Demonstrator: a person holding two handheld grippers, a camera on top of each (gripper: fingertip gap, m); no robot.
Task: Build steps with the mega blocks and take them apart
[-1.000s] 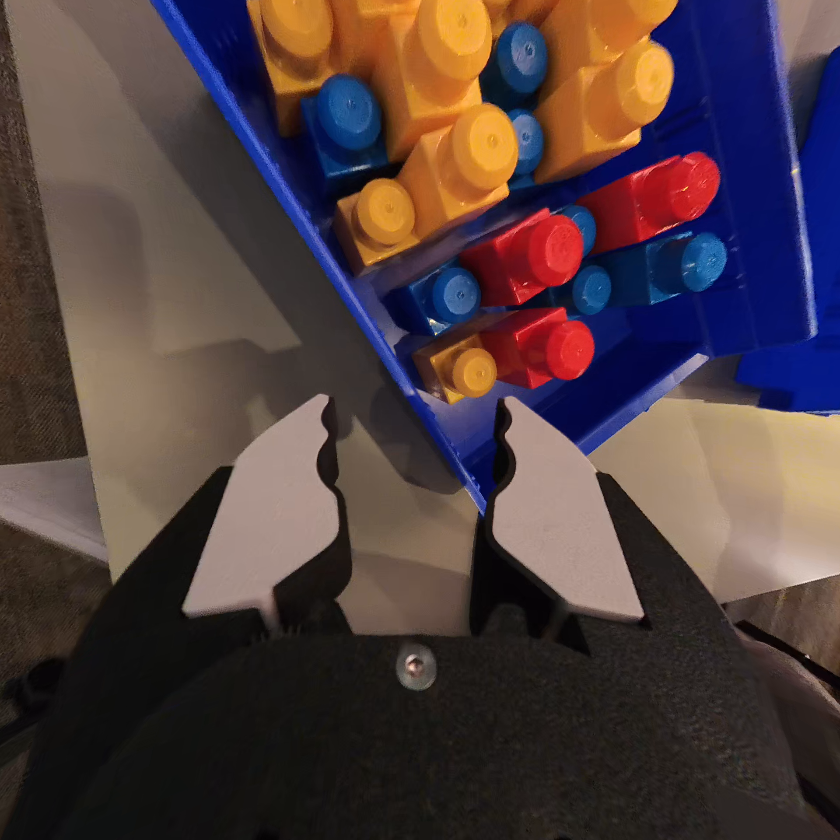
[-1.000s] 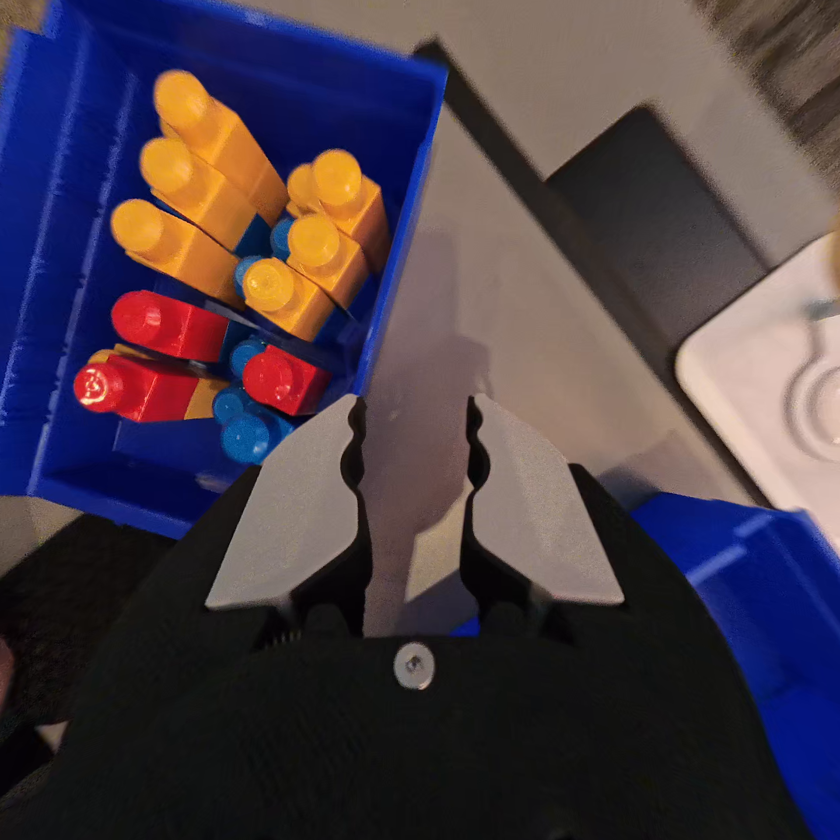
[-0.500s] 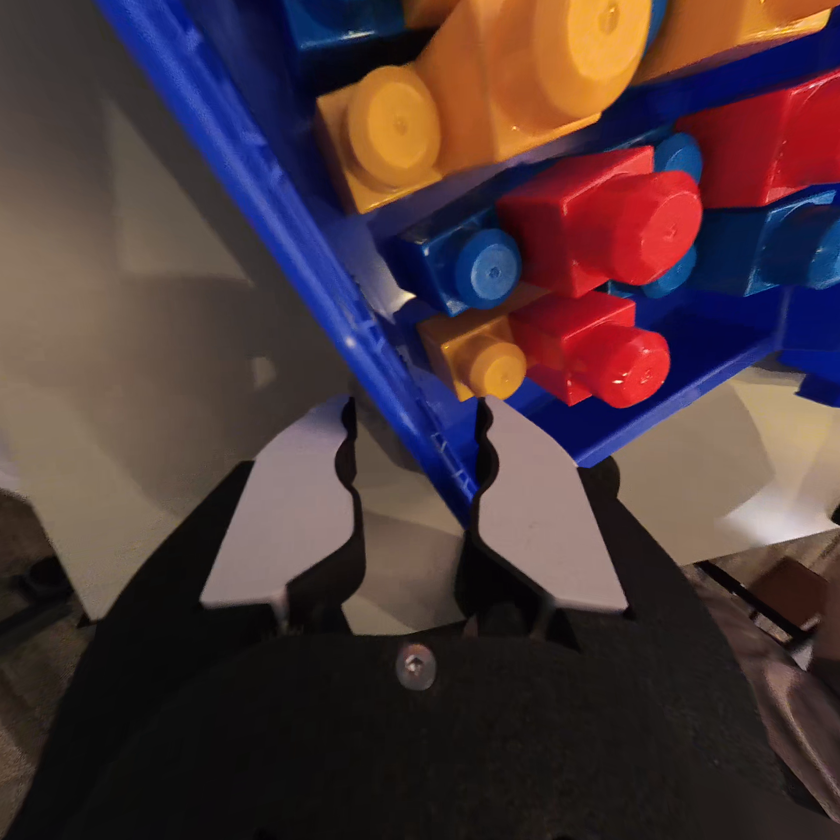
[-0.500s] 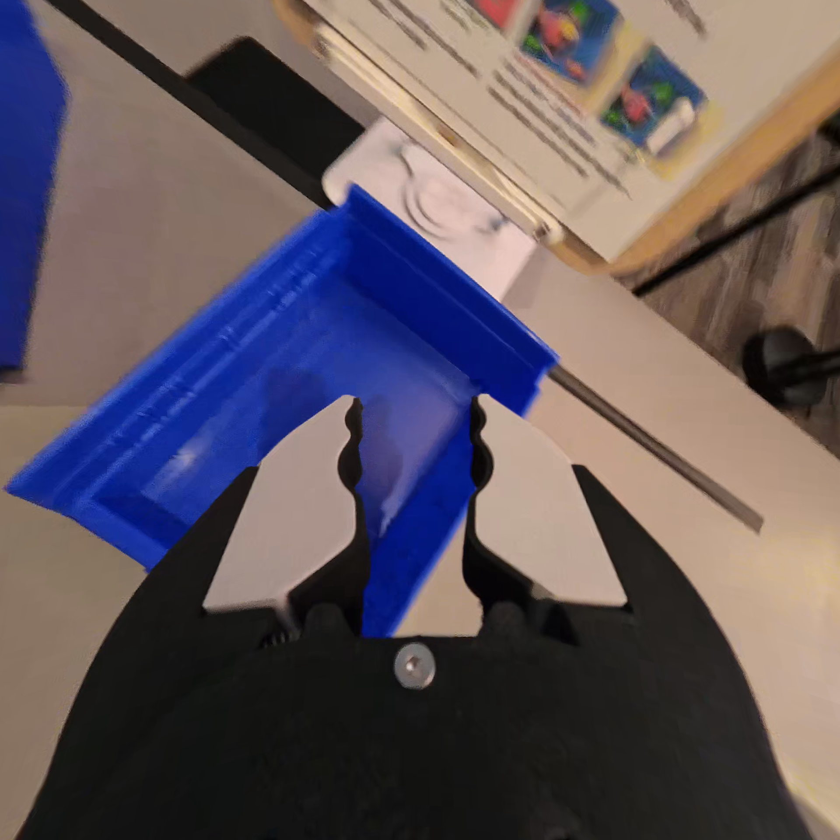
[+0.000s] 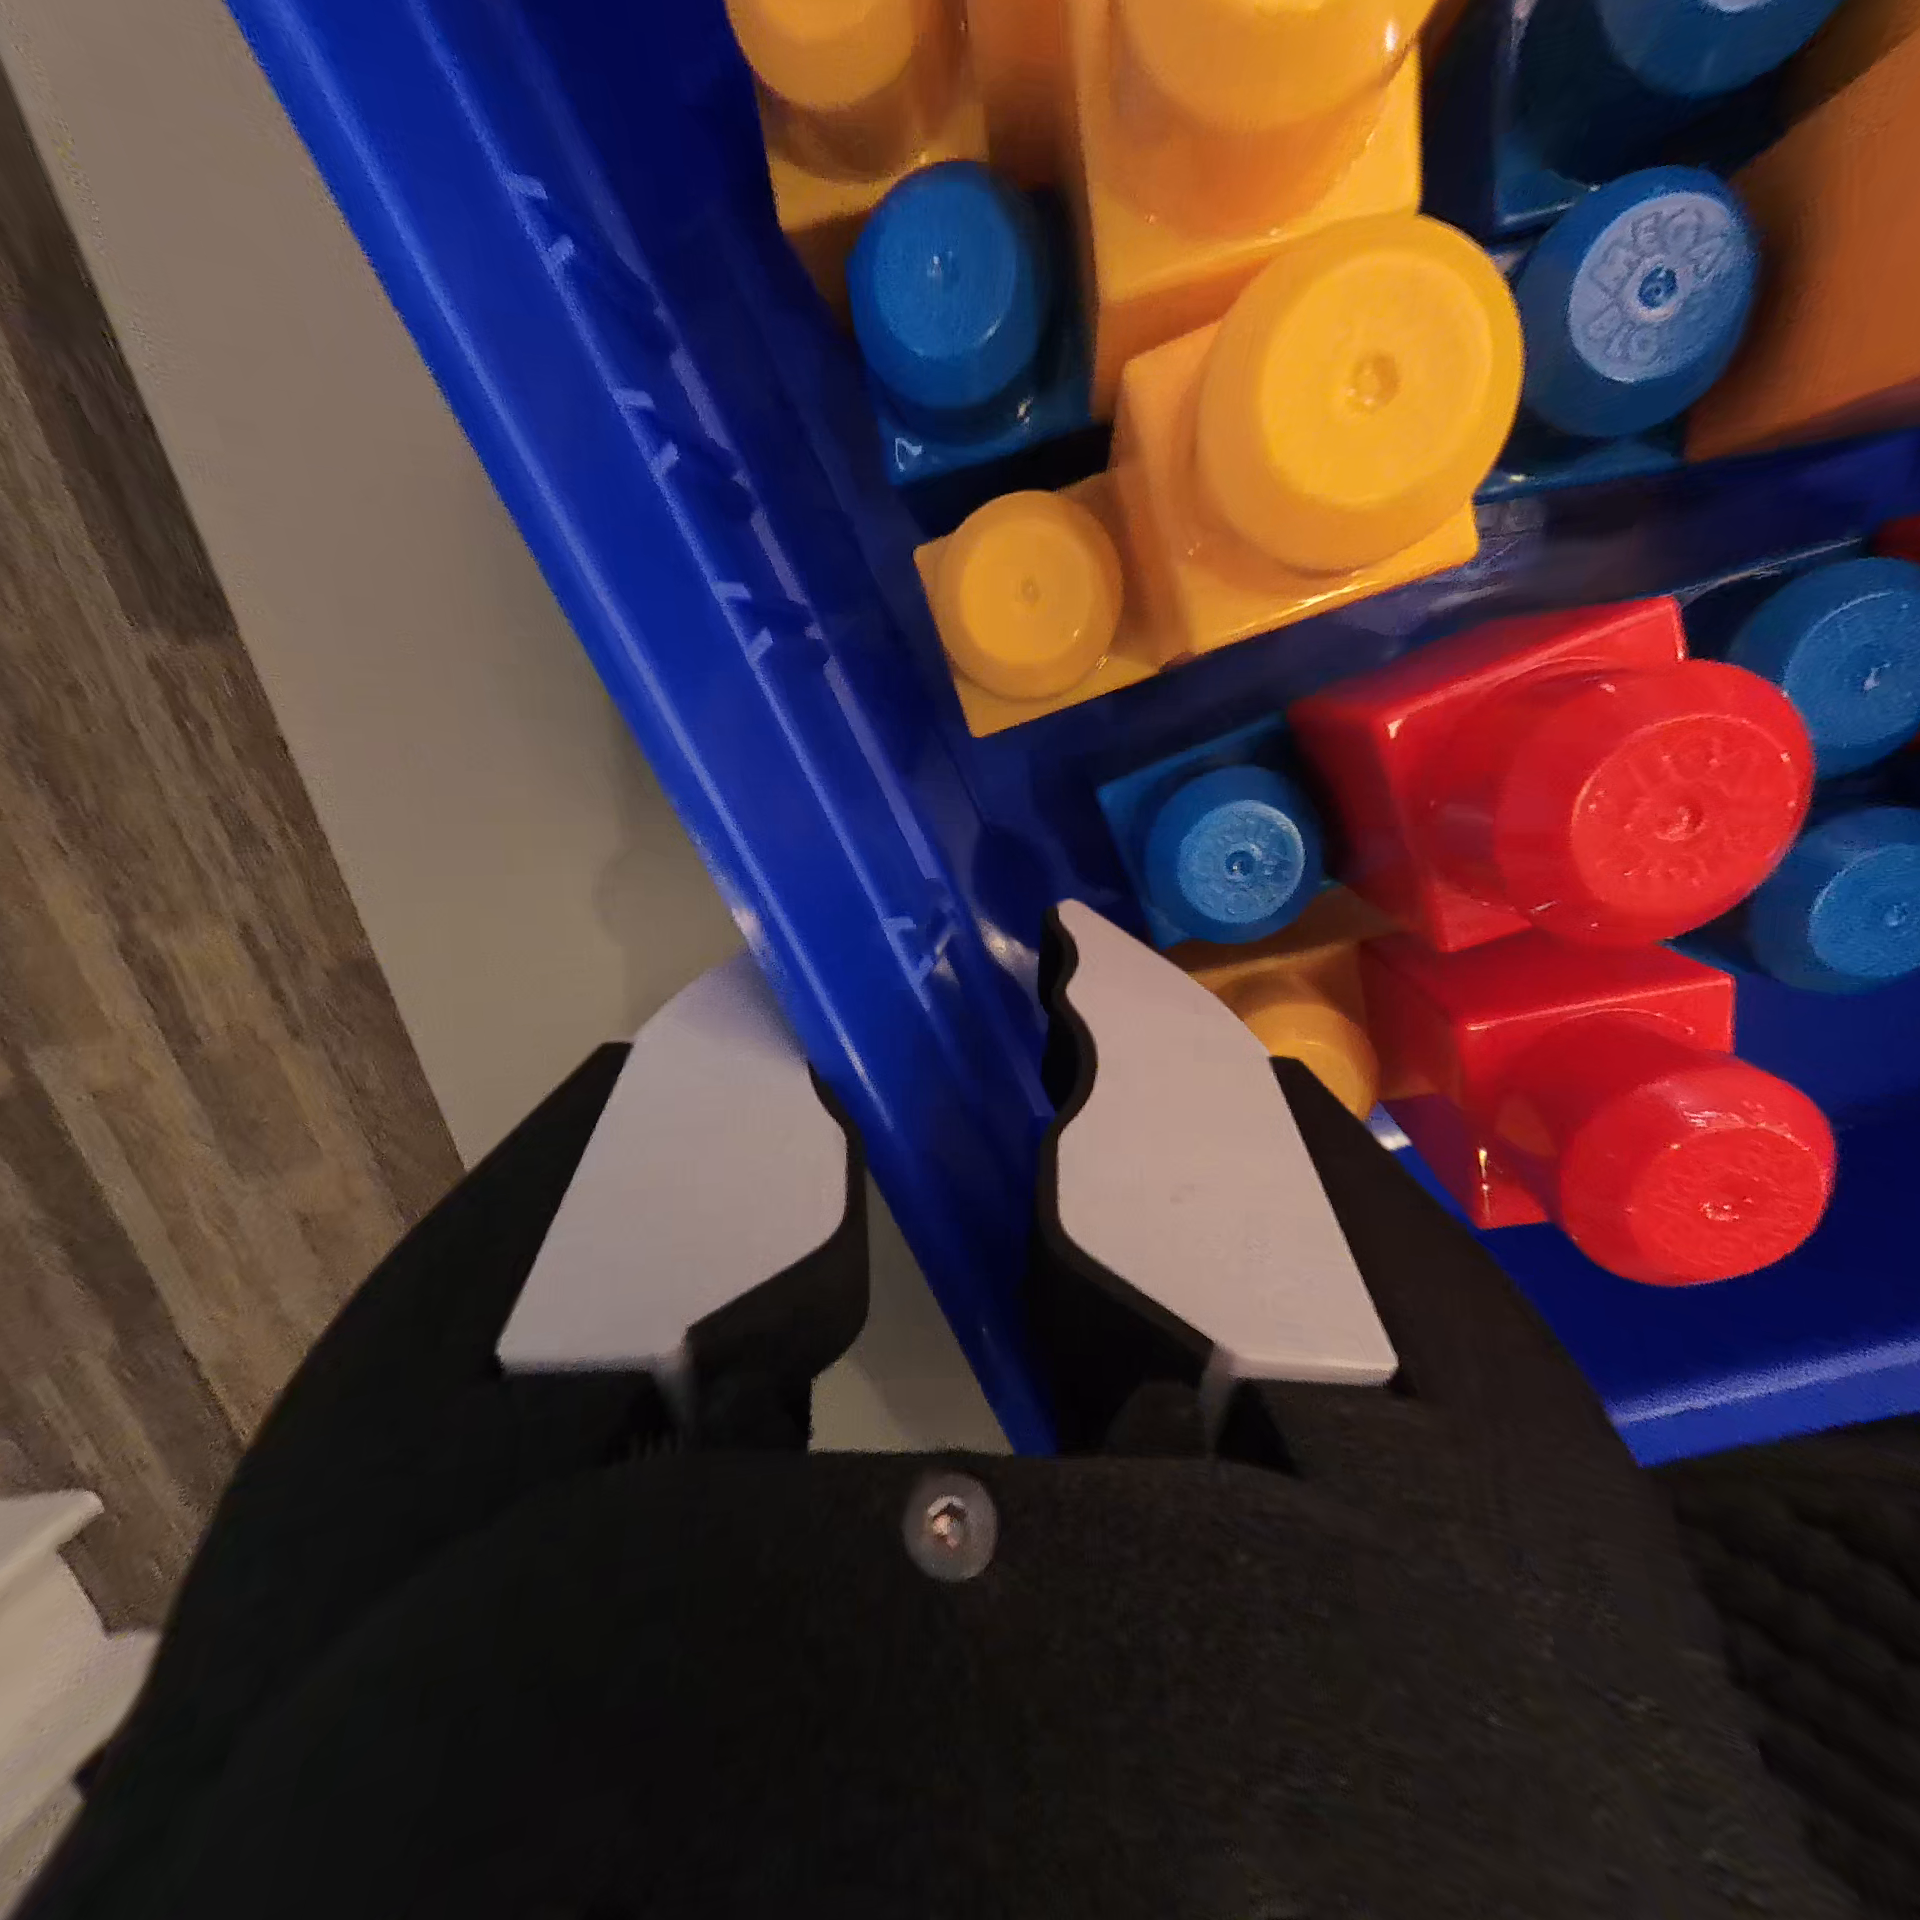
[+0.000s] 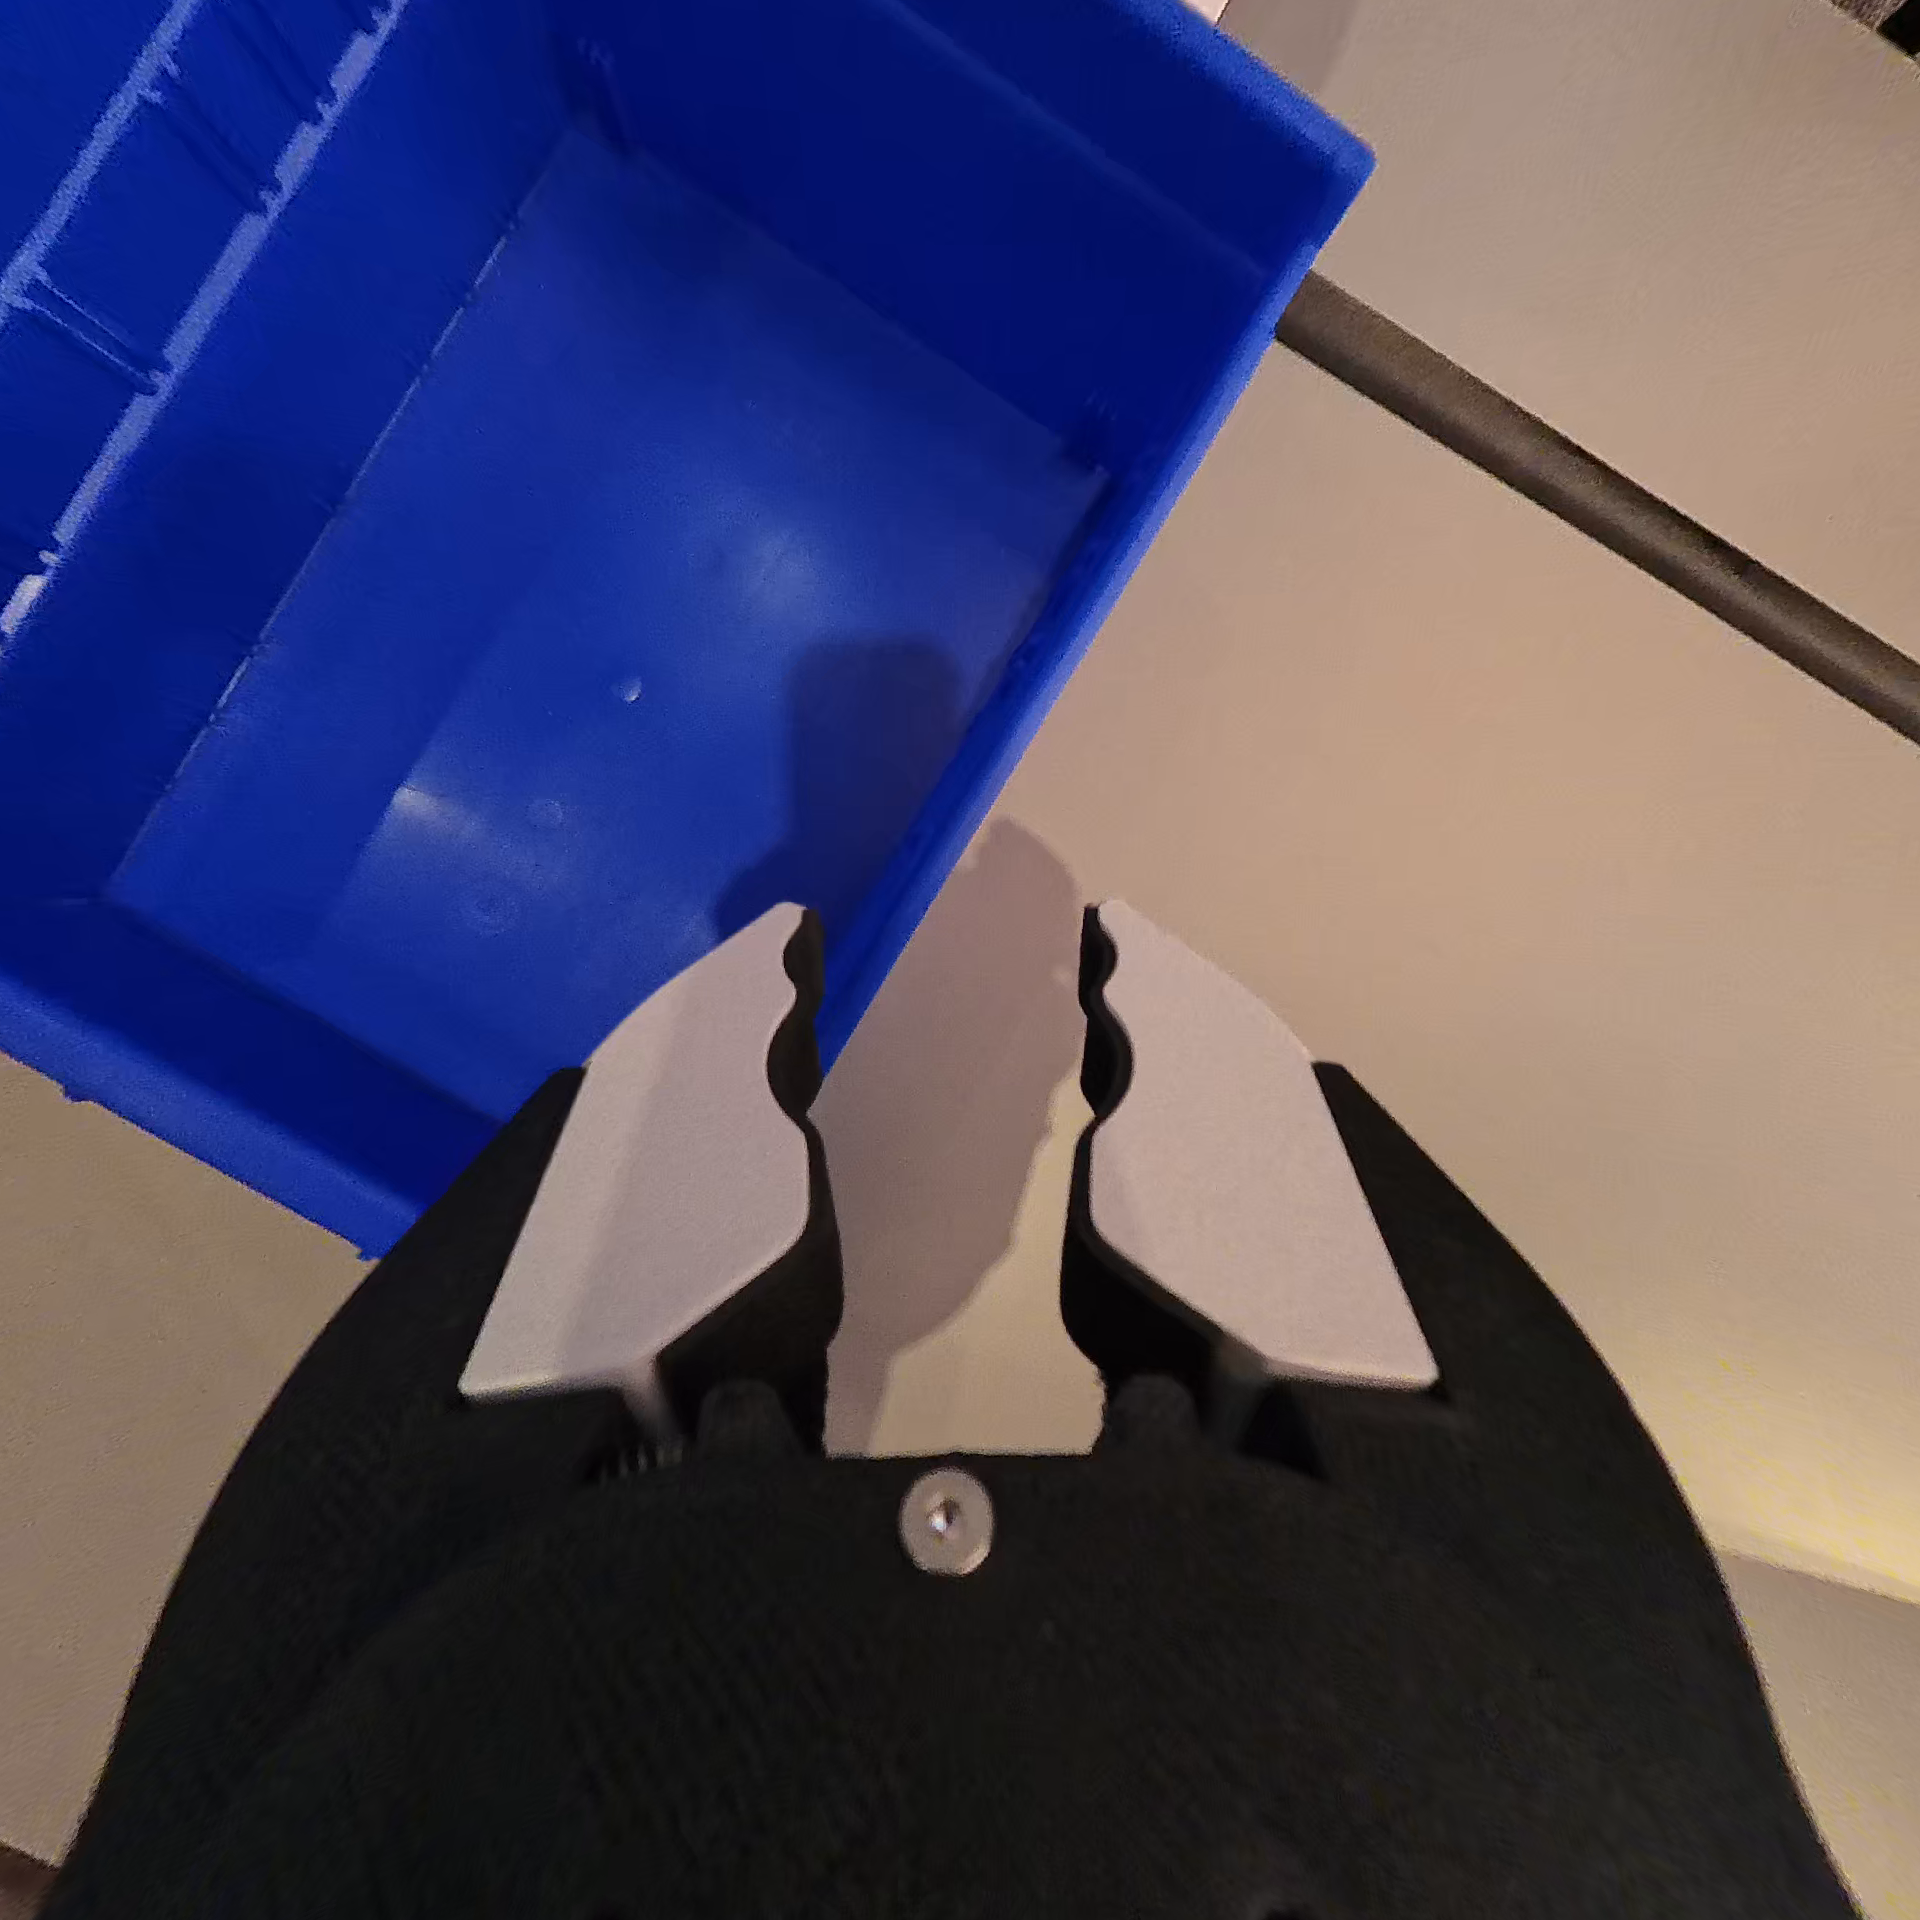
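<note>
A blue bin [image 5: 727, 623] holds several mega blocks standing with studs up: yellow ones [image 5: 1351, 384], two red ones [image 5: 1662, 800], and blue ones [image 5: 1236, 862]. My left gripper [image 5: 904, 940] straddles this bin's near side wall, one finger outside and one inside, and is shut on the wall. In the right wrist view a second blue bin [image 6: 1299, 208] is empty. My right gripper [image 6: 945, 914] is open and empty, its left fingertip [image 6: 769, 966] over that bin's near right corner, the rest over the table.
Both bins sit on a pale table [image 6: 1455, 831]. A dark strip [image 6: 1610, 499] runs across the table behind the empty bin. Wood-look floor [image 5: 125, 831] shows past the table's left edge, with a white object [image 5: 42, 1662] at the lower left. The grippers' ends are close to 55 centimeters from one another.
My left gripper has moved onto the full bin's wall and narrowed on it. My right gripper swung away from the full bin to the empty bin and came down close to its corner.
</note>
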